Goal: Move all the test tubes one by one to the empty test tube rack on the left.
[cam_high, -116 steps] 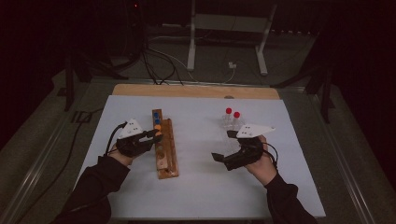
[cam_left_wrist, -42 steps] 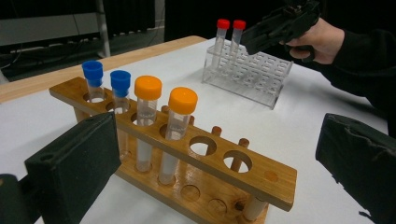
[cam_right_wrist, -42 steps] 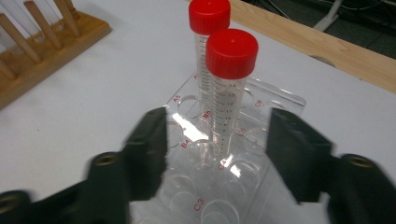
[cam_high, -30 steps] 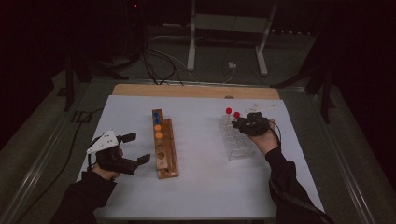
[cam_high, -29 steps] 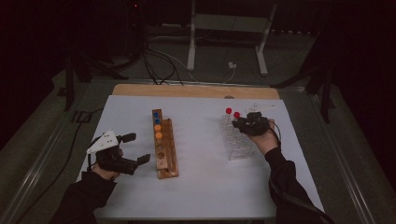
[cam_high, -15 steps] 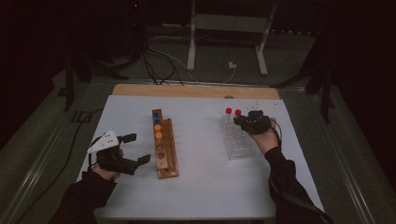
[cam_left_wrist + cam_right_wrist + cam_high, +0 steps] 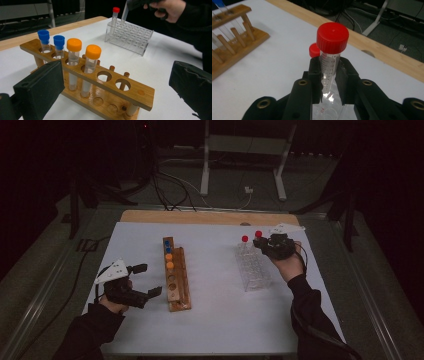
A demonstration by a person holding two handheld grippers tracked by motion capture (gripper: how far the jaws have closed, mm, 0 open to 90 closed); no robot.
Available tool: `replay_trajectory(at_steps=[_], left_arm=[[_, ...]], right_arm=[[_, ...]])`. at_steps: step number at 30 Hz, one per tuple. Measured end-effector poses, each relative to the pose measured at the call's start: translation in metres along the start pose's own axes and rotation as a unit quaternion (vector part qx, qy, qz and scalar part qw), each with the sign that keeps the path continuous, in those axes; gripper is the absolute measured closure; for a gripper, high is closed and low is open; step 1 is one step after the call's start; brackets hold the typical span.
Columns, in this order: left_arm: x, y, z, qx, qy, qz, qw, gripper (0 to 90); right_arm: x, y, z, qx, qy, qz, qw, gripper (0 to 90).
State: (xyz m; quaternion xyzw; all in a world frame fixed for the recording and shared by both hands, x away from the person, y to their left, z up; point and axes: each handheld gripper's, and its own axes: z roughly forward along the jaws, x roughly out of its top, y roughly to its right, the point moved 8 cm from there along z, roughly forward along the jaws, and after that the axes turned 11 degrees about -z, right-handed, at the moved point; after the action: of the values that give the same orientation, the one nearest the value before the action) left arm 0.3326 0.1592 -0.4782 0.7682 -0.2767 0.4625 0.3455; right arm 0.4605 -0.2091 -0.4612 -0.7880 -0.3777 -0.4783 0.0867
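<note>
At lower left of the high view, the left gripper (image 7: 145, 281) idles with jaws spread wide and nothing between them, parked just beside the wooden test-tube rack (image 7: 176, 276). Likely it waits there to steady the rack or receive a tube. From the left gripper view, that rack carries two blue-capped tubes (image 7: 51, 43) and two orange-capped tubes (image 7: 83, 53) in a row at its far end; the two nearest holes stand vacant, presumably the destination.

Farther, at centre right of the high view, the right gripper (image 7: 261, 244) is clenched on a red-capped centrifuge tube (image 7: 331, 50). In the right gripper view the pads pinch the graduated wall just under the cap, tube upright, which keeps it aligned with its slot for a straight pull. Its tip appears just above or barely inside the clear acrylic rack (image 7: 254, 269); exact clearance cannot be told. A second red-capped tube (image 7: 244, 240) stands in that rack's far end, just beside the held one.
</note>
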Motion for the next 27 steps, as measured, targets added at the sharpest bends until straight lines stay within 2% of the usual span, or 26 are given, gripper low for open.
replay_trajectory(at_steps=[5, 12, 13, 15, 16, 21, 27], left_arm=[[0.003, 0.002, 0.000, -0.001, 0.003, -0.001, 1.0000, 0.6], [0.008, 0.012, 0.003, -0.017, -0.008, 0.006, 0.9998, 0.6], [0.009, 0.012, 0.004, -0.013, -0.008, 0.005, 0.9999, 0.6], [0.010, 0.015, 0.005, -0.023, -0.012, 0.005, 0.9997, 0.6], [0.011, 0.016, 0.007, -0.016, -0.014, 0.008, 0.9997, 0.6], [0.015, 0.019, 0.010, -0.025, -0.018, 0.005, 0.9995, 0.6], [0.020, 0.021, 0.016, -0.023, -0.022, 0.001, 0.9995, 0.6]], right_arm=[[0.009, 0.000, -0.010, 0.005, 0.012, -0.004, 0.9999, 75.7], [0.017, -0.013, -0.019, 0.018, 0.014, -0.022, 0.9995, 75.7], [0.018, -0.015, -0.020, 0.022, 0.016, -0.024, 0.9993, 75.7], [0.020, -0.020, -0.021, 0.030, 0.019, -0.029, 0.9990, 75.7], [0.021, -0.024, -0.022, 0.034, 0.018, -0.032, 0.9987, 75.7], [0.024, -0.040, -0.023, 0.053, 0.021, -0.048, 0.9972, 75.7], [0.028, -0.060, -0.025, 0.075, 0.025, -0.060, 0.9951, 75.7]])
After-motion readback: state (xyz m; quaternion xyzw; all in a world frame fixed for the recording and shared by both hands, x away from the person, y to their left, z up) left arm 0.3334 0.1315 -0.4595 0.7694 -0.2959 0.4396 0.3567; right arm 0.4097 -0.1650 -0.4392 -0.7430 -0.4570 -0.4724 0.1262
